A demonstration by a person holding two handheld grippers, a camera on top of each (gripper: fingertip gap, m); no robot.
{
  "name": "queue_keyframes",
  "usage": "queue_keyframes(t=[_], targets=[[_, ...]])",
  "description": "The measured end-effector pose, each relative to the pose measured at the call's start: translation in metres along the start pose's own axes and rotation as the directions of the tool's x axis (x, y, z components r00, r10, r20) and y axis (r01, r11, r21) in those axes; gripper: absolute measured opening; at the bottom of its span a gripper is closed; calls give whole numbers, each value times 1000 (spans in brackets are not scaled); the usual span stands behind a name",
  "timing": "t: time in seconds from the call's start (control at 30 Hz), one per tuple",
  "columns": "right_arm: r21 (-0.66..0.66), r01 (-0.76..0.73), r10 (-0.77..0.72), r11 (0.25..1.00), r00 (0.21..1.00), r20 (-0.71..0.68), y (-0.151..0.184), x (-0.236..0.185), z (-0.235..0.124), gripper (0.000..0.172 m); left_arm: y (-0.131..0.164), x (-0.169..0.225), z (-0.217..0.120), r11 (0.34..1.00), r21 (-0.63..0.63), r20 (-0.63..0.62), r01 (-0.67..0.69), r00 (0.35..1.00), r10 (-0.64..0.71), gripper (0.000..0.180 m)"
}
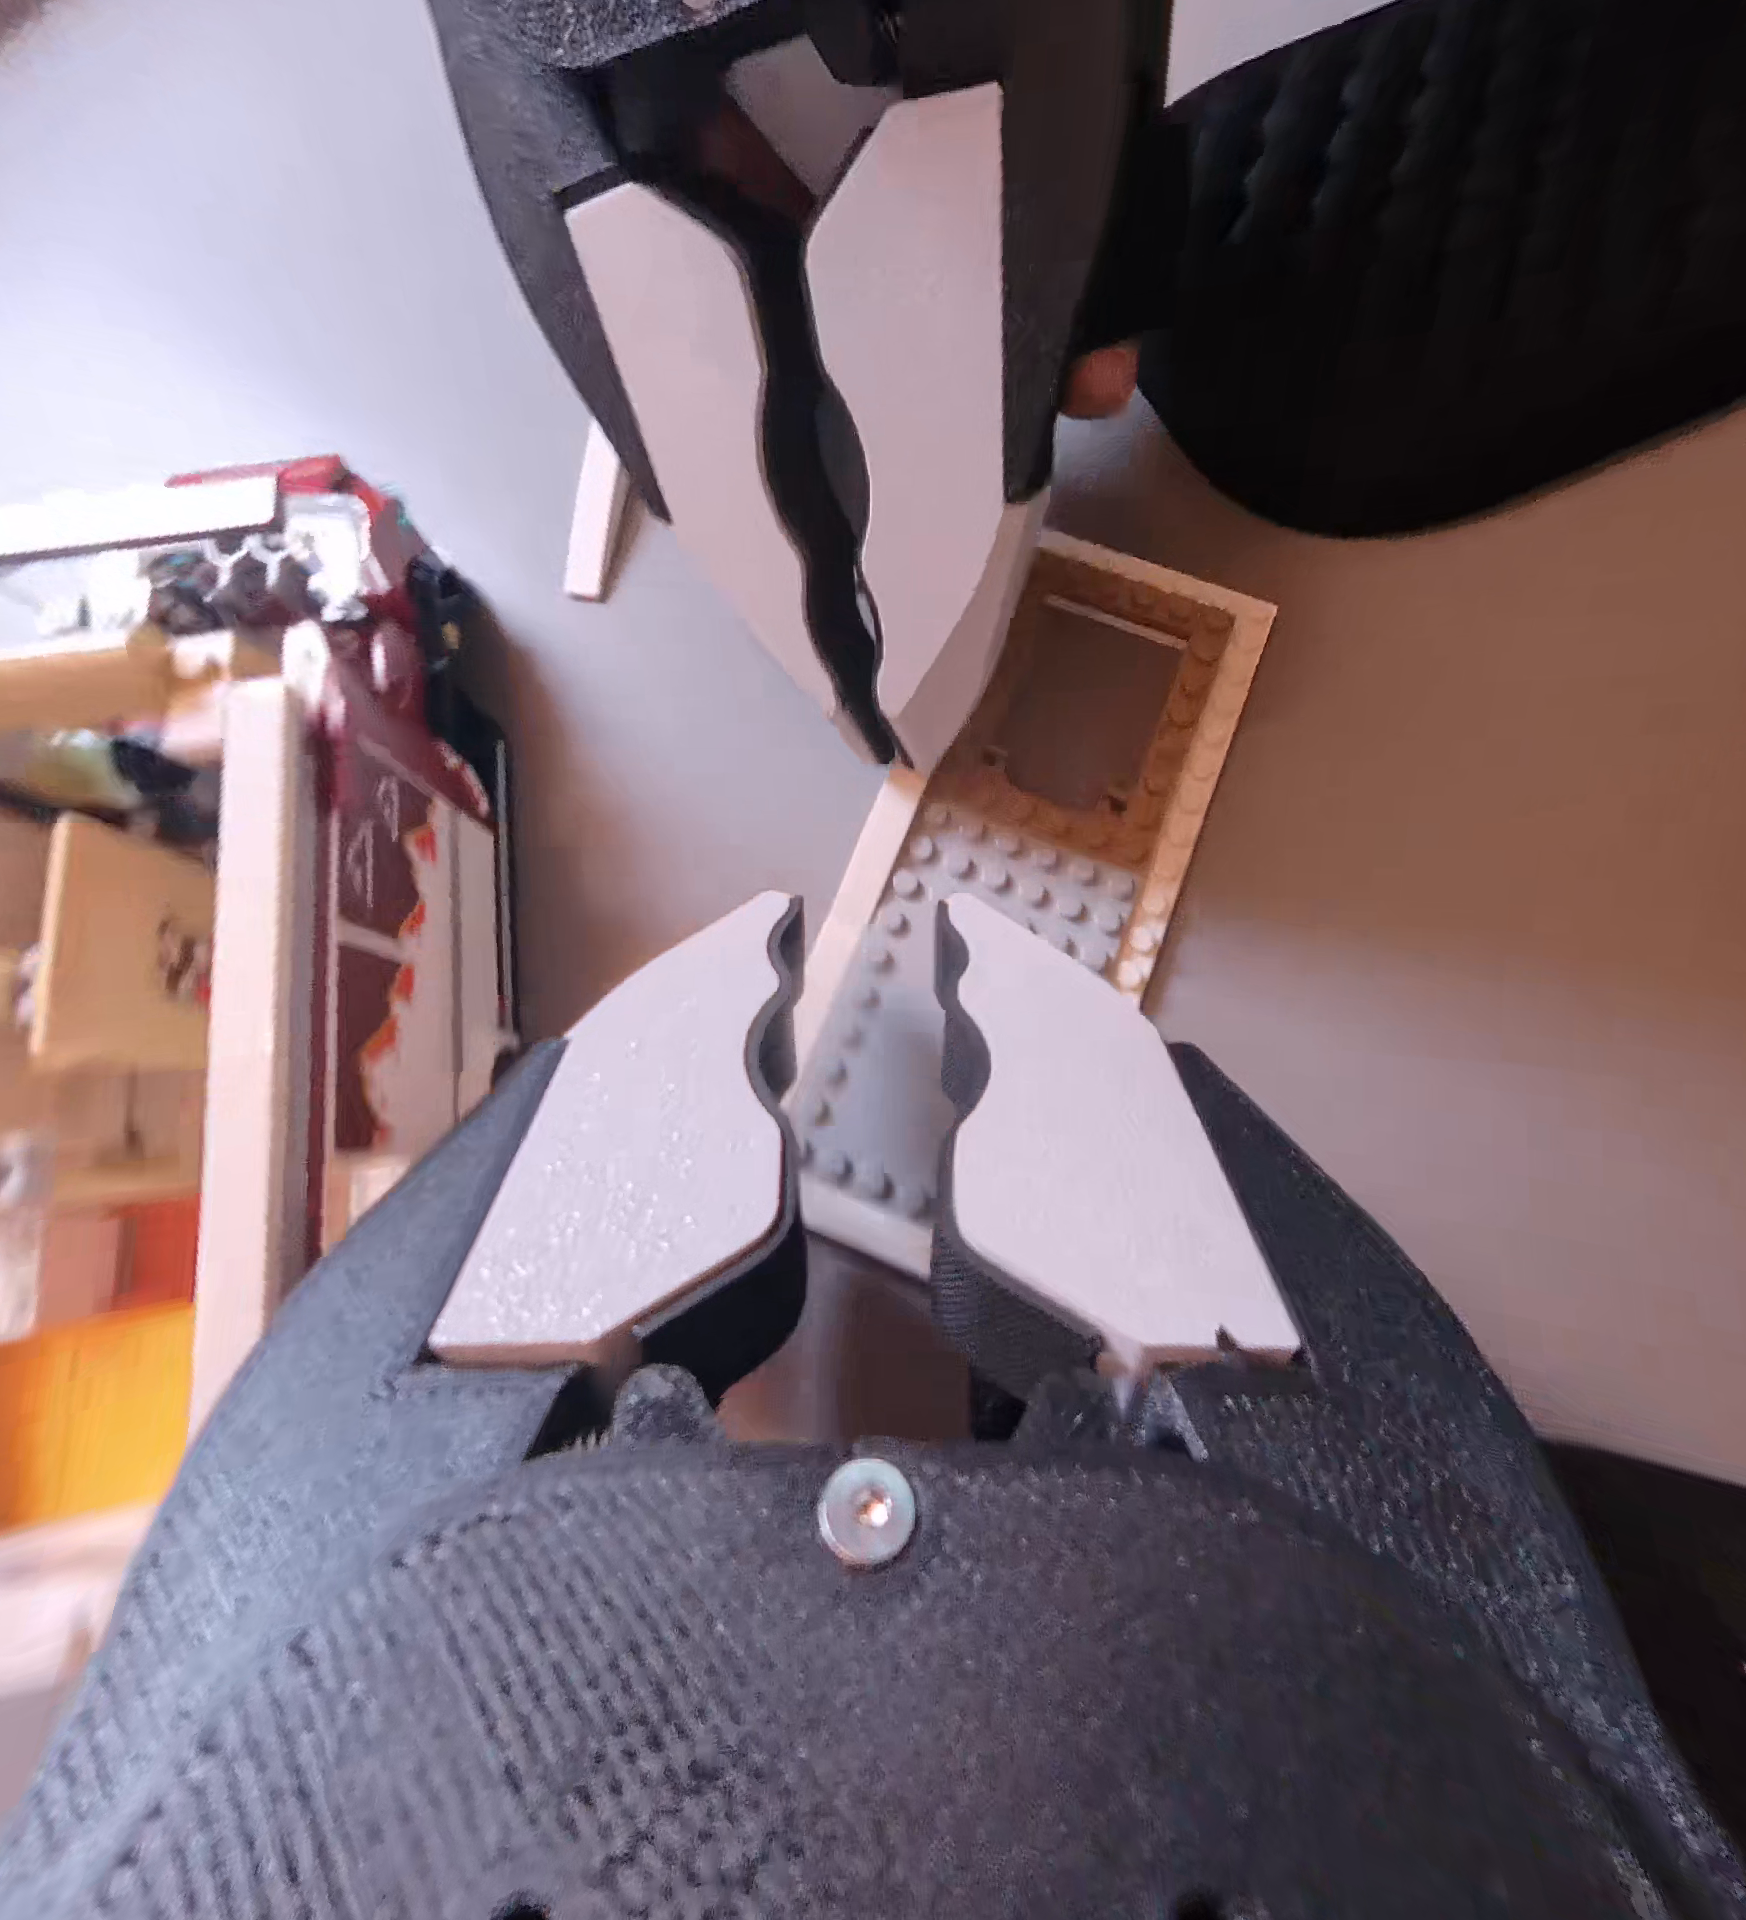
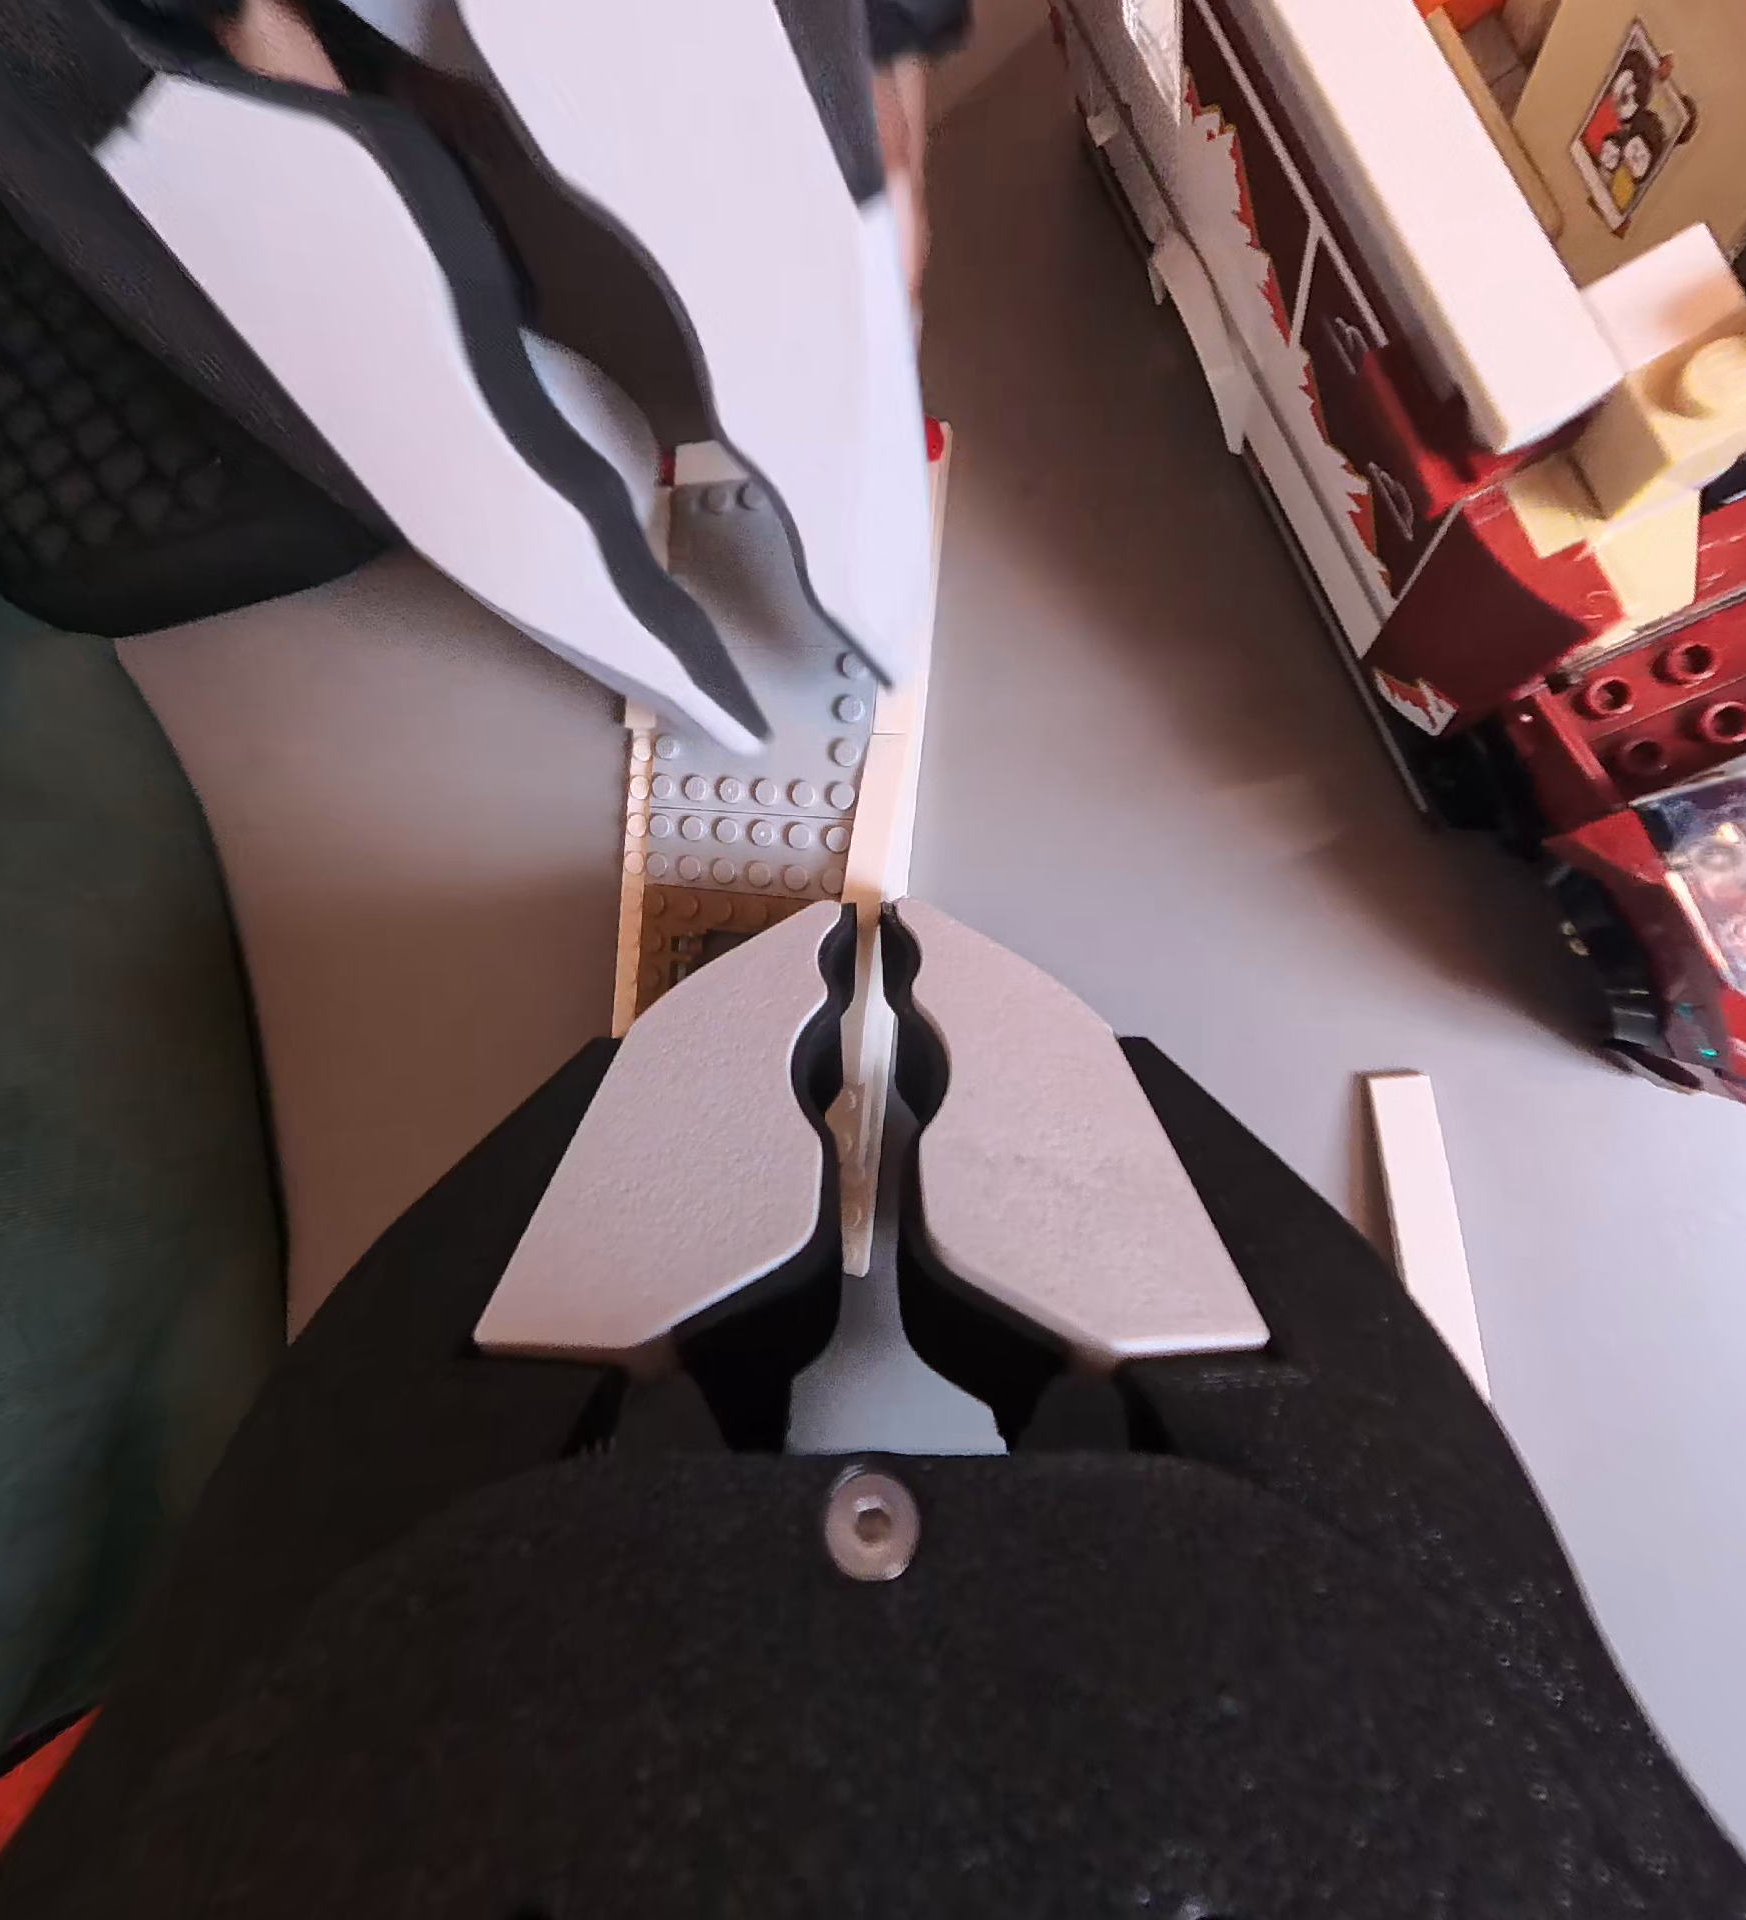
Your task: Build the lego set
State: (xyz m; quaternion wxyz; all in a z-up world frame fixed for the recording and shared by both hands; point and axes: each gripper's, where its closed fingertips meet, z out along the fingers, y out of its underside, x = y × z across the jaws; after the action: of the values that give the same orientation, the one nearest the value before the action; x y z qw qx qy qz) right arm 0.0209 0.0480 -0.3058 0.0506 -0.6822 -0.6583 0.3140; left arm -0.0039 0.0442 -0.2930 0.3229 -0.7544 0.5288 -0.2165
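Note:
A grey studded plate [image 1: 1014,894] with a tan frame end and white side strips lies on the pale table. My left gripper [image 1: 869,914] is open. Its fingers straddle one white side strip [image 1: 848,935], one pad outside it and the other over the grey studs, and they do not clamp it. The right wrist view shows this gripper [image 2: 812,696] open over the plate [image 2: 734,821]. My right gripper [image 2: 869,912] is shut on the thin white strip [image 2: 884,831] at the plate's edge. In the left wrist view its tips [image 1: 890,753] meet at that strip's far end.
A dark red brick vehicle model [image 2: 1627,623] stands to the right. A loose white tile [image 2: 1420,1226] lies on the table, also visible in the left wrist view [image 1: 599,520]. Shelves with boxes [image 1: 69,935] stand at the left. A dark sleeve [image 1: 1471,260] is at the top right. The loose white tile [image 2: 1420,1226] sits 9 cm or so from the ends of my right fingers. My left wrist view [image 1: 597,504] looks at it from another angle.

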Motion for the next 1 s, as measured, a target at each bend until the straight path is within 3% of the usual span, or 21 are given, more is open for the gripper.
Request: queue_keyframes(t=[0.13,0.43,0.63,1.0], targets=[[27,14,-15,1000,1000,23,-1,0,1,3,-1,-3,20,995,-95,-92,9,996,-18,12],[90,57,-59,994,998,21,2,0,-10,7,-4,0,23,991,-125,-169,46,983,-67,5],[-16,111,-112,994,992,-64,27,-1,-16,7,-4,-1,23,991,-107,-163,84,981,-100,1],[-46,55,-56,997,998,-31,32,-4,-16,4,-4,1,24,982,-119,-176,149,970,-169,1]])
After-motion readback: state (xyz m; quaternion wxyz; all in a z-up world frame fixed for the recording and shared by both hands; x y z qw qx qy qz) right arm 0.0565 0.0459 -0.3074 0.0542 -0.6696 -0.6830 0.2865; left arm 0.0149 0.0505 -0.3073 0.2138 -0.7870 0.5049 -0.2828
